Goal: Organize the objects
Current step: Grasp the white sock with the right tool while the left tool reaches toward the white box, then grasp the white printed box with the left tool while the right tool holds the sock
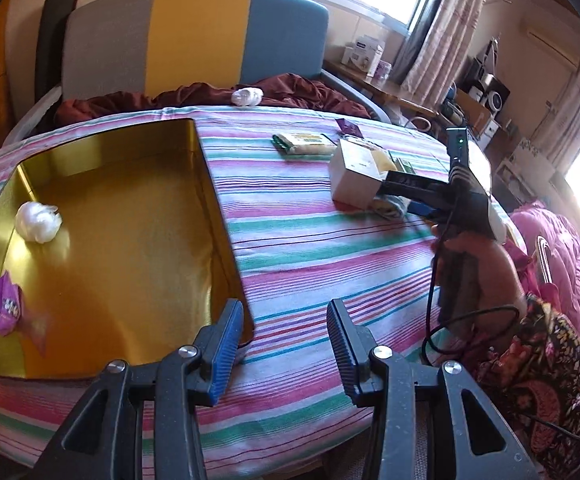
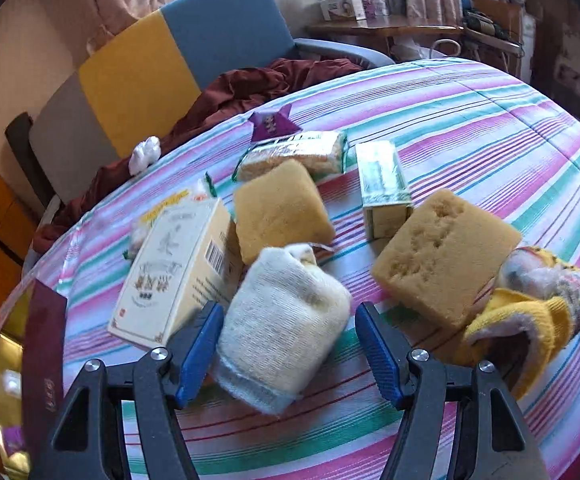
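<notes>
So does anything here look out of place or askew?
Yes: one white wad lies off the table on the dark red cloth by the chair, while a similar one is already in the gold tray. The cream box lies tipped against a sponge.

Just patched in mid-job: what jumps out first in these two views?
The shiny gold tray on the striped cloth, holding a white wad and a purple packet. In the right wrist view, a rolled cream sock lies between the right gripper fingers, sponges behind.
</notes>
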